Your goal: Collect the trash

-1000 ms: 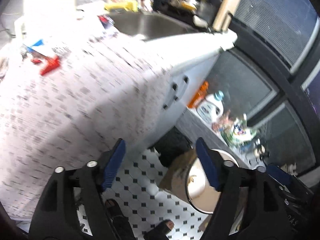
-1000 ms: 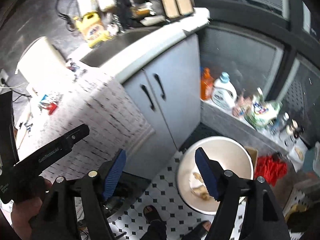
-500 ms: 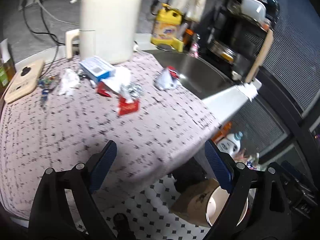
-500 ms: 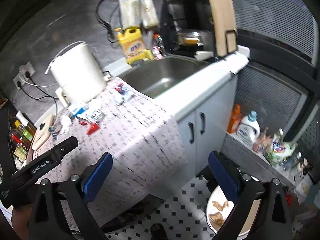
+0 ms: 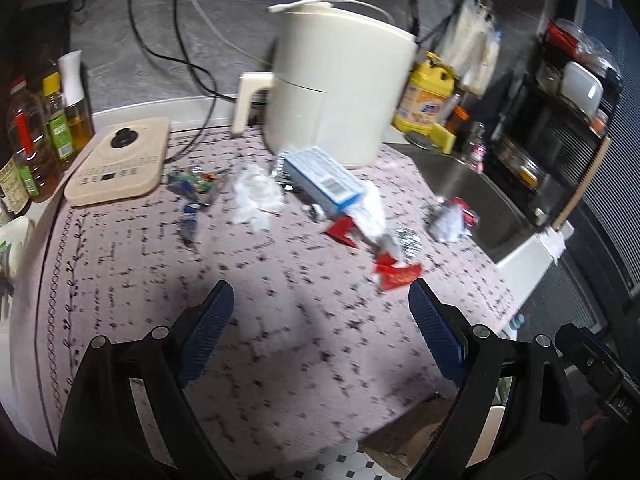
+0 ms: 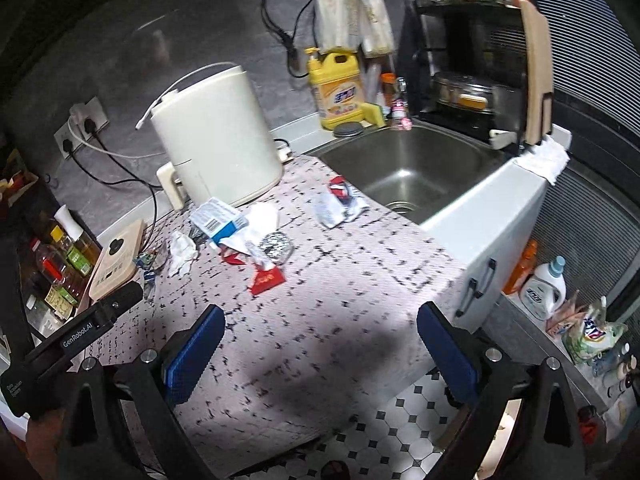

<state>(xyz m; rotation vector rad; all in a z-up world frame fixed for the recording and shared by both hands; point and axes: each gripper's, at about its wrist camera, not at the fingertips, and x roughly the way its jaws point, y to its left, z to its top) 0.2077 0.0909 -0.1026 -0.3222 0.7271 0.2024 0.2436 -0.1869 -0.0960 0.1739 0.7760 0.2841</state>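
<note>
Trash lies on the patterned tablecloth (image 5: pixel 280 344) in front of a cream appliance (image 5: pixel 336 84): a blue-and-white carton (image 5: pixel 324 180), crumpled white tissue (image 5: pixel 256 196), a red wrapper (image 5: pixel 398 274), a foil ball (image 5: pixel 408 240) and a crumpled white-red packet (image 5: pixel 450 220). The same carton (image 6: pixel 218 220), red wrapper (image 6: pixel 266 280), foil ball (image 6: pixel 276 246) and packet (image 6: pixel 340 202) show in the right wrist view. My left gripper (image 5: pixel 320 328) is open and empty above the cloth's near part. My right gripper (image 6: pixel 320 344) is open and empty, above the table's front edge.
A steel sink (image 6: pixel 408 164) lies right of the cloth, with a yellow detergent jug (image 6: pixel 338 88) and dish rack (image 6: pixel 476 80) behind. A beige induction hob (image 5: pixel 118 162) and oil bottles (image 5: pixel 36 136) stand at left. A white bin's rim (image 5: pixel 486 440) shows on the tiled floor (image 6: pixel 384 420).
Both grippers have swung up from the floor and bin toward the tabletop, and their jaws have opened wider. The trash pile now sits ahead of both.
</note>
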